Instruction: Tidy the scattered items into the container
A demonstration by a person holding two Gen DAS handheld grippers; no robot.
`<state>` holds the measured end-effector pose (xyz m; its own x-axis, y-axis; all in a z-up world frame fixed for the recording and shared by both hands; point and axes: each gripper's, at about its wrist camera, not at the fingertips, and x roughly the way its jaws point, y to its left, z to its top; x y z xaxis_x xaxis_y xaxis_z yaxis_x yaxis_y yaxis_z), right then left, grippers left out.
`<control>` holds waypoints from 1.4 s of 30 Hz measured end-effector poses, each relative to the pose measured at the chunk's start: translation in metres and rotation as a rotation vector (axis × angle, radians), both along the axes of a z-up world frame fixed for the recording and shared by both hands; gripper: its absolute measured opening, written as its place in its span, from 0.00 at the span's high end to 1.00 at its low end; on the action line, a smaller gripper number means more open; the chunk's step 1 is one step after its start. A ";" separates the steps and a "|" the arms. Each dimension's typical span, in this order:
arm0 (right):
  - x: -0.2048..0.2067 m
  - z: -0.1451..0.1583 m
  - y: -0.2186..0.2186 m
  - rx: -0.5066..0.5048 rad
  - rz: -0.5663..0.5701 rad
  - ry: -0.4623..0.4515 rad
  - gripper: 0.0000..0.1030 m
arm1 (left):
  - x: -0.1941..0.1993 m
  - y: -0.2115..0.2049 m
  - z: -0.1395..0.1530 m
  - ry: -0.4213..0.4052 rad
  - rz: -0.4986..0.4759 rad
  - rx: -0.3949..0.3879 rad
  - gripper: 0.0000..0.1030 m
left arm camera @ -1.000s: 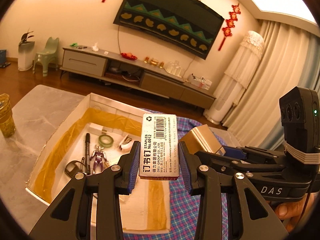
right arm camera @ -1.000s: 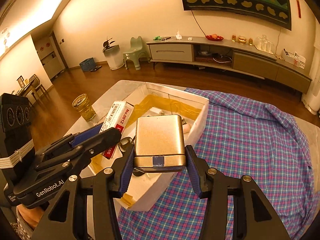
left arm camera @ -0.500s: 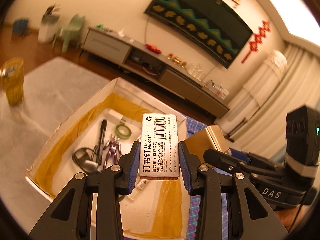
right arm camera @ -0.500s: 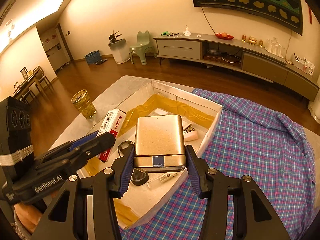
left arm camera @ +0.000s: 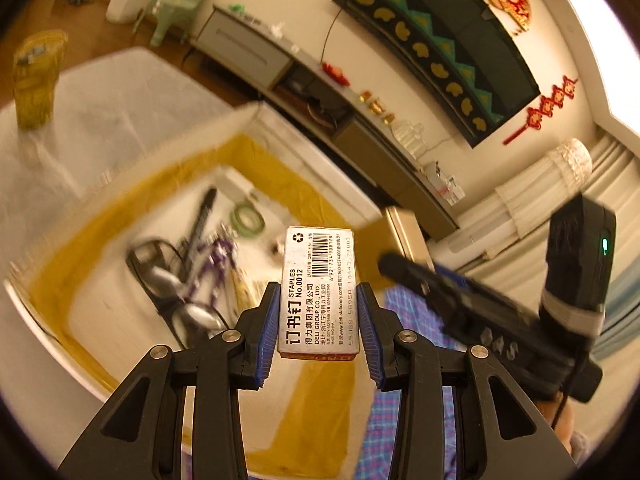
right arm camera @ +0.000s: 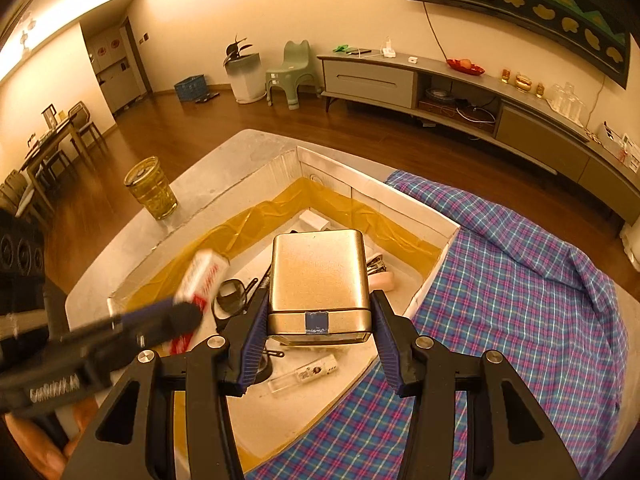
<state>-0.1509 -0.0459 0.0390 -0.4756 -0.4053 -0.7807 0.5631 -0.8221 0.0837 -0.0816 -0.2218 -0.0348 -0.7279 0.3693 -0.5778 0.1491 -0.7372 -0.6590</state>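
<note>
Left gripper (left arm camera: 319, 312): fingers part-open, clamped on a staple box (left arm camera: 319, 292), held above the container (right arm camera: 424, 216). Right gripper (right arm camera: 319, 332): fingers part-open, gripping a metal tin (right arm camera: 319, 276) over the container's near side. Inside, blurred: glasses (left arm camera: 160, 276), a pen (left arm camera: 202, 216), a tape ring (left arm camera: 248, 216), probably a purple figure (left arm camera: 212, 264). Plaid cloth (right arm camera: 520, 300) lies beside it on the worktop (right arm camera: 240, 160).

My left gripper (left arm camera: 319, 322) clamps a staples box (left arm camera: 319, 293) above the white, yellow-taped container (left arm camera: 280, 128), where blurred glasses (left arm camera: 168, 276), a purple figure (left arm camera: 212, 264), a pen (left arm camera: 202, 218) and a green tape ring (left arm camera: 248, 216) lie.
</note>
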 end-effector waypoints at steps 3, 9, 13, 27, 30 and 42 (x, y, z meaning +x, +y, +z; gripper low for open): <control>-0.011 -0.002 -0.002 0.011 0.005 -0.006 0.51 | -0.002 0.014 -0.008 -0.027 -0.034 0.001 0.62; -0.035 -0.007 -0.013 0.021 0.017 -0.043 0.51 | 0.002 0.038 -0.011 -0.039 -0.067 -0.046 0.62; -0.047 -0.014 -0.027 0.037 0.034 -0.070 0.51 | 0.004 0.047 -0.013 -0.048 -0.071 -0.068 0.62; -0.070 -0.049 -0.030 0.201 0.055 -0.112 0.51 | 0.007 0.067 -0.016 -0.093 -0.067 -0.151 0.62; -0.072 -0.053 -0.027 0.222 0.051 -0.113 0.51 | 0.008 0.068 -0.015 -0.103 -0.061 -0.165 0.62; -0.064 -0.053 -0.023 0.279 0.040 -0.085 0.49 | 0.007 0.071 -0.013 -0.129 -0.098 -0.183 0.50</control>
